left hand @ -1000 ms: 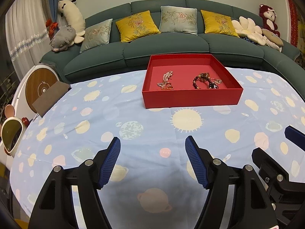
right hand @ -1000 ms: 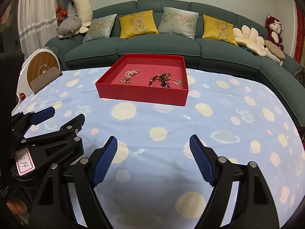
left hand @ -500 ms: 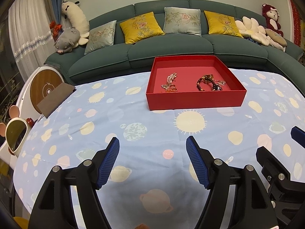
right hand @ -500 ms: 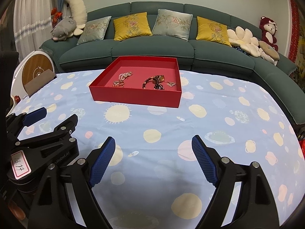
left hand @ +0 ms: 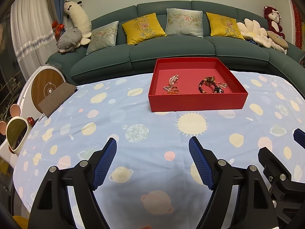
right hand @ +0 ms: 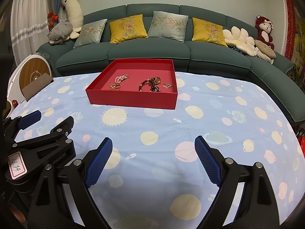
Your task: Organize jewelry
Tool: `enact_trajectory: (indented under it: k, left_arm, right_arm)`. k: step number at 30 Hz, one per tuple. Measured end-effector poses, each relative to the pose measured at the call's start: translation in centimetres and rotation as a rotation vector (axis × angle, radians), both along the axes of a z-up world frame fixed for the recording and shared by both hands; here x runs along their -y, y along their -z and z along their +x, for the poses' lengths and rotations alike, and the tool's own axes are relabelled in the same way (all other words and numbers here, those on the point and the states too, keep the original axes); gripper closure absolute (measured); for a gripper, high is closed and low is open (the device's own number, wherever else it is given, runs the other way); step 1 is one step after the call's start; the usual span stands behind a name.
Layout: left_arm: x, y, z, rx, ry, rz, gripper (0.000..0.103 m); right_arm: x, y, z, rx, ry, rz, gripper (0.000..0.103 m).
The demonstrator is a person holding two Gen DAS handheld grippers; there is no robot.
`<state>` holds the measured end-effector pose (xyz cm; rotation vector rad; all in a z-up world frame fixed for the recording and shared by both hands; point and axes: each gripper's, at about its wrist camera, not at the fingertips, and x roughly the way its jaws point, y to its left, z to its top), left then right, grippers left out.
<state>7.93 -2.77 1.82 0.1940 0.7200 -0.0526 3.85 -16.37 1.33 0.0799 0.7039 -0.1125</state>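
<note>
A red open box (left hand: 196, 101) stands at the far side of the table; it also shows in the right wrist view (right hand: 131, 100). Inside lie a pearl strand with gold pieces (left hand: 172, 85) on the left and a dark bead bracelet with gold pieces (left hand: 210, 85) on the right; both also show in the right wrist view, the pearls (right hand: 119, 82) and the bracelet (right hand: 152, 85). My left gripper (left hand: 152, 147) is open and empty, well short of the box. My right gripper (right hand: 153, 145) is open and empty, beside the left gripper (right hand: 38, 133).
The table carries a blue cloth with sun and planet prints (left hand: 133, 118). A green sofa with cushions (left hand: 171, 43) stands behind it. A white and wood round device (left hand: 47, 87) and a small mirror (left hand: 16, 133) sit off the table's left edge.
Both grippers have risen and pulled back a little, so the box looks lower and slightly farther. Both stay open and empty. The jewelry has not moved.
</note>
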Motion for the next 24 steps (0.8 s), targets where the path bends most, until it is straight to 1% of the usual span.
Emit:
enact_trajectory:
  k: [2,9,13,18,24]
  left_arm:
    - [-0.02,0.03,0.05,-0.001,-0.005,0.0,0.022]
    - [-0.09,0.06,0.24,-0.007,0.0,-0.009,0.02]
    - [-0.25,0.15,0.38,-0.011,-0.001,-0.017,0.017]
    - [-0.22,0.1,0.32,0.006,-0.01,-0.003,0.016]
    - [-0.23,0.17,0.43,-0.001,0.005,-0.031,0.016]
  right_arm:
    - [-0.01,-0.01,-0.03,0.002,0.002,-0.001,0.017]
    - [0.0,-0.01,-0.09,0.0,0.004,-0.002,0.017]
    - [0.01,-0.02,-0.14,0.003,0.005,-0.001,0.017]
    - [0.04,-0.01,-0.12,0.003,0.006,0.0,0.017]
    - [0.12,0.07,-0.16,0.004,0.013,0.01,0.017]
